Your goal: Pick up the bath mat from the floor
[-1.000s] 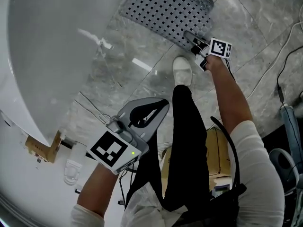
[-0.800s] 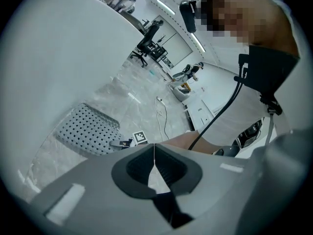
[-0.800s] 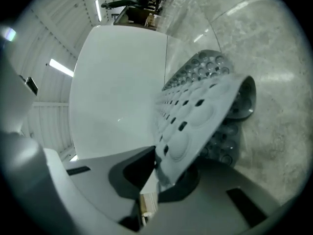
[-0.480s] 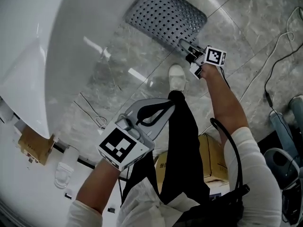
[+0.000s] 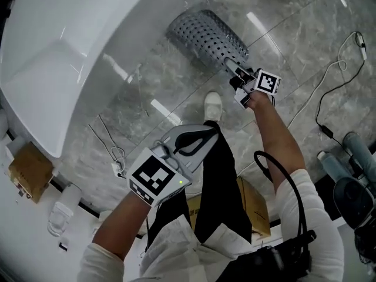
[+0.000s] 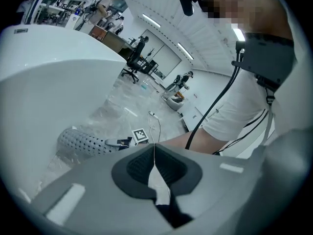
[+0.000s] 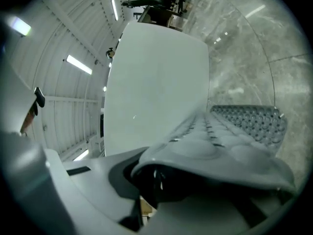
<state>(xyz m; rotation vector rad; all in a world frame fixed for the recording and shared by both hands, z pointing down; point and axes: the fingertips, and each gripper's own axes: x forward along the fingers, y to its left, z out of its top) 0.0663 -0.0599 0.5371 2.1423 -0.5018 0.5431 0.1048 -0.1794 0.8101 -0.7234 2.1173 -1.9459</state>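
The grey perforated bath mat [image 5: 205, 35] lies beside the bathtub, its near edge raised off the marble floor and the sheet curling. My right gripper [image 5: 233, 68] is shut on that near edge. In the right gripper view the mat [image 7: 244, 126] arches up from the jaws [image 7: 156, 176], and its rim is pinched between them. My left gripper [image 5: 200, 135] hangs lower in the head view, over the person's dark trouser leg, and is shut with nothing in it. In the left gripper view its jaws meet in a line [image 6: 154, 153], with the mat [image 6: 80, 143] far ahead.
A white bathtub [image 5: 70, 57] fills the left side. A white shoe [image 5: 212, 106] stands just short of the mat. A cardboard box [image 5: 254, 207] sits by the person's legs, a small brown box [image 5: 26, 172] at the left, and a white cable [image 5: 329, 93] runs at the right.
The mat's near edge has come up off the floor and the sheet has curled into a roll. The right gripper has lifted with it. The head view has swung.
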